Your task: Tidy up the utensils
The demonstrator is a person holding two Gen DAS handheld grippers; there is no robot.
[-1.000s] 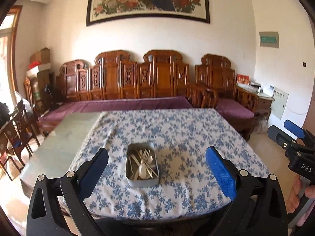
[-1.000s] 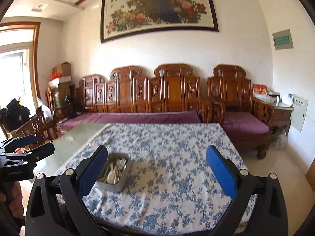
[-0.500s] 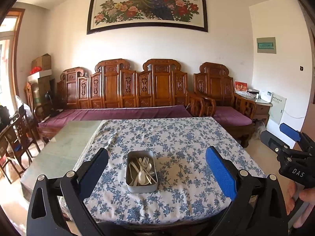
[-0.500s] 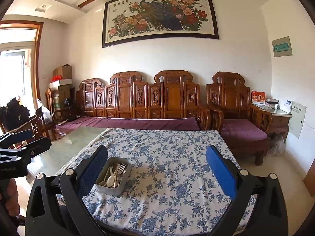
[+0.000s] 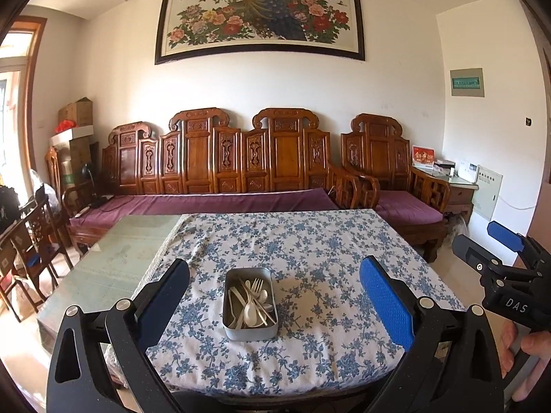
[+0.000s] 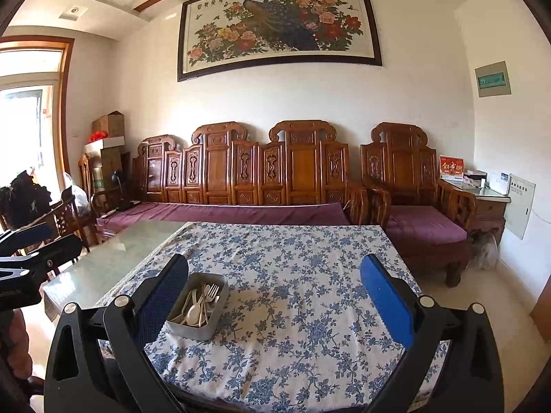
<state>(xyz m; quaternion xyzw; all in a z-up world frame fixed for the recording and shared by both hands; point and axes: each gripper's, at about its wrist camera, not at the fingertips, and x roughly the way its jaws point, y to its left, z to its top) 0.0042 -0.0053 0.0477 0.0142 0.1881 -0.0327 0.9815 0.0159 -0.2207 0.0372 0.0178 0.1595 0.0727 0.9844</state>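
Your left gripper [image 5: 273, 304] and right gripper [image 6: 273, 301] both hold their blue-padded jaws wide apart, gripping nothing. The rounded rectangular metal tin [image 5: 250, 304] of pale spoons and forks [image 5: 256, 289] sits near you on the surface's blue floral cloth [image 5: 310, 241]. Since a second ago, both views have tilted upward, showing more of the wall painting [image 5: 258, 17].

White-walled room: carved wooden sofa [image 5: 220, 172] with purple cushions along back wall, framed peacock painting [image 5: 260, 17] above, floral-cloth table [image 6: 292, 275] in front, bright doorway [image 6: 27, 120] at left.
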